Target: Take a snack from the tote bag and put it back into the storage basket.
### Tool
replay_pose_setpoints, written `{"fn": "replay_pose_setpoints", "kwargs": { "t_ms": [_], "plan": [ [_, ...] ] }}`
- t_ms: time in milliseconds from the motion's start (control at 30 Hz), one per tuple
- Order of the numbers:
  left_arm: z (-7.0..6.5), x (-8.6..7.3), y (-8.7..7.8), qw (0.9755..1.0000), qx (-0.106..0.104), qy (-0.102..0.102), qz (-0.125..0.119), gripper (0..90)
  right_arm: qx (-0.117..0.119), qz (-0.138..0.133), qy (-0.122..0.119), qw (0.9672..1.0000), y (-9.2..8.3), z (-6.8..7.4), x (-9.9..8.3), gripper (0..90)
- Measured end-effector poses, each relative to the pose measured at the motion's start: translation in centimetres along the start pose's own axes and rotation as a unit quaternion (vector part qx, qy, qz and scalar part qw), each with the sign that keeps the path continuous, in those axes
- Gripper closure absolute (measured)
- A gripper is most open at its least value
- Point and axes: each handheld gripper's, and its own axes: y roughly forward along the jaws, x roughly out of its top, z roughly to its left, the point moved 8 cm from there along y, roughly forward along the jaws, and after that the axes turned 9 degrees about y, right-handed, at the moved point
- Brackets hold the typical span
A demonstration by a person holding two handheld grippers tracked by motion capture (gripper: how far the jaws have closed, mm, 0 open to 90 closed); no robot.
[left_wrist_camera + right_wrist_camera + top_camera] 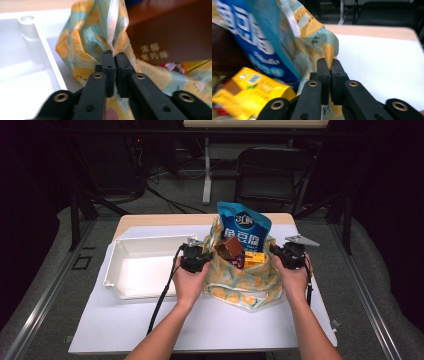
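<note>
Both tongs (204,261) (274,254) pinch the patterned bag (245,282).

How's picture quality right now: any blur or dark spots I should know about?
High view: table lit, surroundings dark, slightly soft. Left gripper view: tongs and fruit-print bag fairly sharp, brown packet behind blurred. Right gripper view: blue pouch and yellow box smeared.

left gripper (114,56): fingers clamped | right gripper (330,62): fingers clamped

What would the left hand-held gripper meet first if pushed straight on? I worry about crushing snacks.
Probably the brown packet inside the citrus-print bag: the left hand-held gripper is shut on the bag's edge, with the packet just beyond; depth is unclear.
</note>
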Motion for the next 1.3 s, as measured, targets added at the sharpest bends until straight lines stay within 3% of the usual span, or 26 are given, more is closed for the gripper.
{"fn": "replay_pose_setpoints", "kwargs": {
  "t_ms": [100,167,233,400,600,667,800,933,1100,1167,1200,1300],
  "plan": [
    [-0.4,0.0,0.0,0.9991,0.028,0.029,0.006,89.9,0.005,0.027,0.003,0.9996,1.5,-0.2,-0.7,89.8],
    [-1.1,-0.3,0.2,0.9972,0.047,0.055,0.018,90.0,0.003,0.038,0.007,0.9993,2.4,-0.5,-1.2,89.9],
    [-1.6,-0.6,0.3,0.9967,0.053,0.058,0.019,90.0,0.001,0.054,0.005,0.9985,2.9,-0.7,-1.9,89.9],
    [-2.7,-1.6,0.9,0.9946,0.081,0.065,0.009,90.0,0.010,0.055,0.004,0.9984,3.3,-0.6,-2.5,89.9],
    [-3.5,-2.3,1.4,0.9875,0.123,0.098,-0.005,90.0,0.014,0.055,0.009,0.9984,3.4,-0.8,-2.8,89.6],
    [-3.7,-2.8,1.8,0.9861,0.130,0.104,-0.003,90.0,0.020,0.059,0.007,0.9980,3.4,-0.8,-2.9,89.6],
    [-3.8,-4.0,2.5,0.9855,0.133,0.105,0.008,90.0,0.026,0.067,0.001,0.9974,3.8,-0.6,-3.6,89.5],
    [-3.4,-5.1,3.2,0.9834,0.143,0.110,0.023,90.0,0.018,0.083,0.003,0.9964,4.3,-0.9,-4.5,89.6],
    [-3.1,-5.7,3.5,0.9847,0.140,0.099,0.032,90.0,0.002,0.129,-0.005,0.9916,5.5,-1.4,-6.2,89.8],
    [-3.1,-5.7,3.4,0.9855,0.136,0.097,0.028,90.0,0.002,0.132,0.000,0.9912,5.4,-1.6,-6.4,88.2],
    [-3.1,-5.7,3.3,0.9863,0.131,0.097,0.023,90.0,0.001,0.129,0.004,0.9917,5.3,-1.6,-6.3,85.0],
    [-3.5,-5.9,2.9,0.9893,0.111,0.093,0.019,84.2,-0.008,0.084,0.005,0.9964,3.8,-1.9,-5.7,67.2]
  ]
}}
